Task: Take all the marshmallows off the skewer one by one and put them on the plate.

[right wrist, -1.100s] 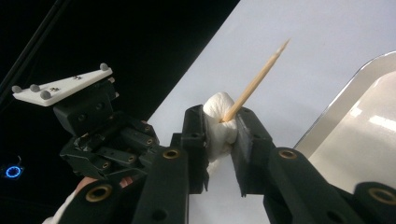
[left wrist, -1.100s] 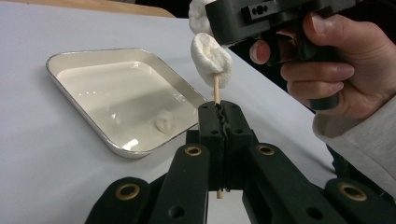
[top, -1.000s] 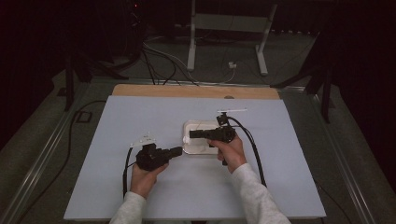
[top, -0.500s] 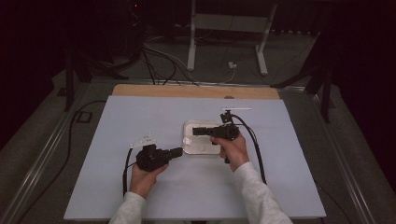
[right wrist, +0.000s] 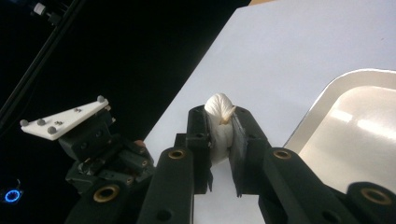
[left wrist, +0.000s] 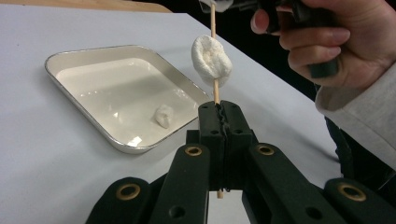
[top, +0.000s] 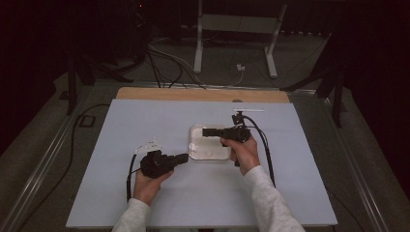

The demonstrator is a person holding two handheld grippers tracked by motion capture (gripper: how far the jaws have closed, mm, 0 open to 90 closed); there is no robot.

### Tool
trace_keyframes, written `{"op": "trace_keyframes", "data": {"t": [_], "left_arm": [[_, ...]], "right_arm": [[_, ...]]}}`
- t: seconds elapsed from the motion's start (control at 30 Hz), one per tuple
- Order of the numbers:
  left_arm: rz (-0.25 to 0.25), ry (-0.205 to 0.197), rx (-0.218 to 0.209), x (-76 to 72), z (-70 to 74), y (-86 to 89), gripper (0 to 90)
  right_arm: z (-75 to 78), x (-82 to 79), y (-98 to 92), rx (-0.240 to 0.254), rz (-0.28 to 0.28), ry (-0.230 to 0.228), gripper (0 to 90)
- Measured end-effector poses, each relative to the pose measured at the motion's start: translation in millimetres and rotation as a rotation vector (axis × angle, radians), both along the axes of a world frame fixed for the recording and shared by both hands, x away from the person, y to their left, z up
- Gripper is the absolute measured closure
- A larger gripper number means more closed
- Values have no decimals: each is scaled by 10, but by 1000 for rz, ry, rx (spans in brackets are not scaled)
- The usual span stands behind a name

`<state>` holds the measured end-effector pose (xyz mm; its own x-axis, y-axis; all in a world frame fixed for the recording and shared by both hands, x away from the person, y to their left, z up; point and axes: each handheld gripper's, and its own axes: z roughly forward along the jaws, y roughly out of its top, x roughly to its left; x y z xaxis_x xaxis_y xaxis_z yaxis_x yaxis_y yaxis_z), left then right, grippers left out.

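My left gripper is shut on a thin wooden skewer that stands upright from its jaws. A white marshmallow is threaded partway up the skewer. At the skewer's top, my right gripper is shut on a second marshmallow, with the skewer tip poking out beside it. A white tray lies on the table and holds one more marshmallow. In the high view the left gripper sits at the tray's near left corner. The right gripper hovers over the tray.
The white tabletop has a wooden strip along its far edge. A small white stick lies behind the right hand. Cables trail from both grippers. A metal stand and loose cables are on the floor beyond the table.
The right gripper has shifted slightly away from me over the tray. The left gripper has stayed in place.
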<state>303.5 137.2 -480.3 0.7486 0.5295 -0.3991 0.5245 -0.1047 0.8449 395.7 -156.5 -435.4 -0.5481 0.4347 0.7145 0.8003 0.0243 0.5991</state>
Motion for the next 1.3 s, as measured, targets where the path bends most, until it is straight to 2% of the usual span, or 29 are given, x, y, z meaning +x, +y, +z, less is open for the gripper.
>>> {"op": "trace_keyframes", "data": {"t": [0.07, 0.2, 0.3, 0.4, 0.53, 0.67, 0.77, 0.93, 1.3], "left_arm": [[2, 0, 5, -6, 1, 10, 900], [10, 9, 19, -6, -23, 60, 900], [31, 19, -6, 10, -28, 103, 900], [44, 23, -13, 12, -26, 108, 900], [51, 26, -29, 14, -24, 104, 900], [53, 26, -28, 17, -27, 102, 900], [58, 28, -35, 17, -23, 101, 900], [65, 31, -36, 21, -23, 101, 900], [78, 33, -43, 20, -18, 103, 900]], "right_arm": [[21, 16, -33, -1, -11, -6, 799], [137, 56, -221, 18, -83, -41, 809], [223, 52, -343, -19, -97, -75, 808], [236, 38, -367, -65, -97, -95, 807], [171, 37, -316, -127, -99, -111, 801], [93, 39, -254, -196, -105, -127, 794], [31, 42, -230, -224, -110, -128, 791], [-73, 34, -171, -298, -107, -139, 787], [-251, 26, -70, -401, -108, -148, 782]]}}
